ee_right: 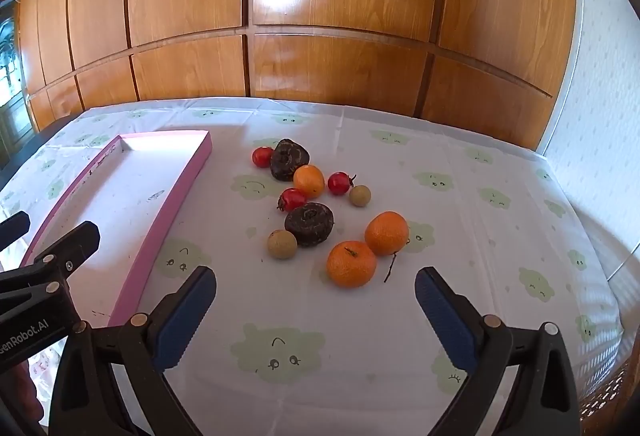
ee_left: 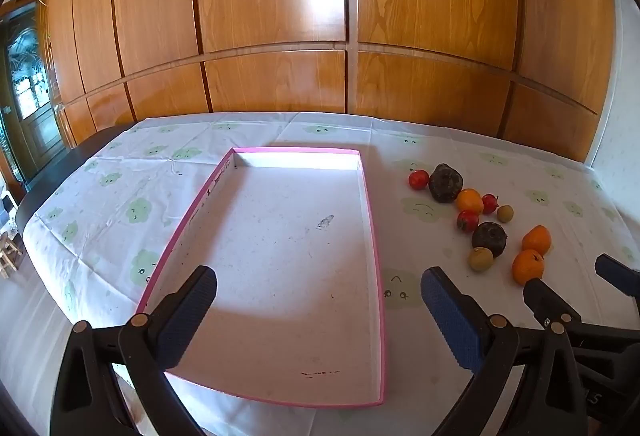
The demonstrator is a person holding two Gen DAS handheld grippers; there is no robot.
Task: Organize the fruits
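Observation:
A shallow pink-rimmed box lies on the tablecloth with nothing in it. Right of it sits a loose cluster of fruit: three oranges, the nearest, three small red tomatoes, two dark brown wrinkled fruits and two small tan round fruits. My left gripper hovers open over the near half of the box. My right gripper stands open just short of the nearest orange, nothing between its fingers.
A white tablecloth with green cloud faces covers the table. Wooden cabinet panels rise behind its far edge. A papered wall stands at the right. The right gripper's fingers show at the lower right of the left wrist view.

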